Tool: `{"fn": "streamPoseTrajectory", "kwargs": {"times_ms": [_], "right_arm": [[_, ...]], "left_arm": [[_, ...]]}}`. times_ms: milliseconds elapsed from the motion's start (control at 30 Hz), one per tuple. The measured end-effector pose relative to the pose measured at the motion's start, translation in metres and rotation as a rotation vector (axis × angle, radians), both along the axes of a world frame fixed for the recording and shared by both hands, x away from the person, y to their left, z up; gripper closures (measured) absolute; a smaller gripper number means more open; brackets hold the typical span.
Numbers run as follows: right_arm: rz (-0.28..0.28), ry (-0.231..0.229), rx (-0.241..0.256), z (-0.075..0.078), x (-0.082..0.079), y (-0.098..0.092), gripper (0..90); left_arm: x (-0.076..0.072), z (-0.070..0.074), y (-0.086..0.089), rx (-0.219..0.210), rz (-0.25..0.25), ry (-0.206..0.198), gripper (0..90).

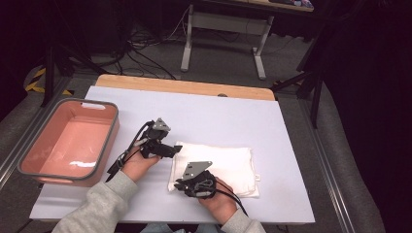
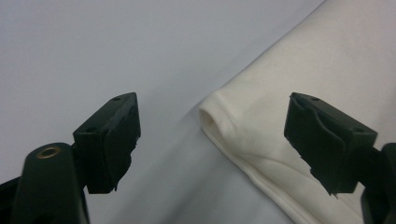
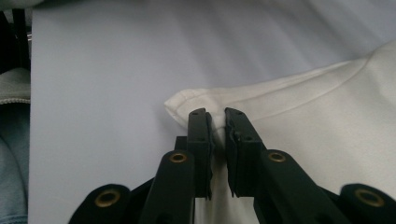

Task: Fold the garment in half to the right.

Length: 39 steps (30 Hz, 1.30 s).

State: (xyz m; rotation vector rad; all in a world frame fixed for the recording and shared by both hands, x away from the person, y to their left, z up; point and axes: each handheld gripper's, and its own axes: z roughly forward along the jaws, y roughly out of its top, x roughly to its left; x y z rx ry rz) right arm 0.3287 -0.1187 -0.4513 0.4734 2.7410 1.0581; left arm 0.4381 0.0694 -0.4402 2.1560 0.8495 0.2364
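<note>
Right tool (image 3: 217, 126) pinching our white cloth (image 1: 228, 165) at near corner; left tool (image 2: 212, 135) gaping wide beside far corner, tabletop (image 1: 204, 116) underneath.

My rig: grey sweatshirt sleeves (image 1: 104, 201); black tongs (image 1: 176, 150) with brass-ringed screw holes, grey three-cornered plates (image 1: 196, 168), black cables (image 1: 127, 153).

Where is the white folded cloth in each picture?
High view: white cloth lies centre-right on the table, between both grippers.
Left gripper view: right side, corner between open jaws.
Right gripper view: right side, corner pinched.
Shared landmark: the pale table cover.
</note>
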Motion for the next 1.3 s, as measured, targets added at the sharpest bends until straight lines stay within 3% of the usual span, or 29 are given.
{"fn": "streamPoseTrajectory", "kwargs": {"times_ms": [200,367,500,600,833,1067,1300], "right_arm": [[0.001,0.008,0.008,0.0,0.0,-0.001,81.5],[0.001,0.008,0.01,0.001,0.0,-0.001,81.5],[0.0,0.013,0.011,0.0,0.001,-0.002,81.5],[0.0,0.01,0.008,0.0,0.001,-0.001,81.4],[-0.001,0.008,0.011,0.001,0.0,-0.001,81.4],[-0.001,0.01,0.024,0.005,-0.001,-0.003,82.2],[0.019,0.012,0.073,0.013,-0.003,0.002,82.4]], "left_arm": [[0.005,-0.01,-0.006,0.06,0.021,0.015,26.7],[0.007,-0.016,-0.008,0.06,0.013,0.056,33.9],[0.007,-0.018,-0.011,0.06,-0.002,0.049,39.1],[0.005,-0.018,-0.012,0.052,-0.01,0.051,47.3],[0.001,-0.018,-0.018,0.03,-0.03,0.079,80.6],[0.003,-0.011,-0.012,-0.009,-0.008,0.124,83.6],[-0.004,0.006,0.001,-0.024,-0.008,0.111,83.7]]}}
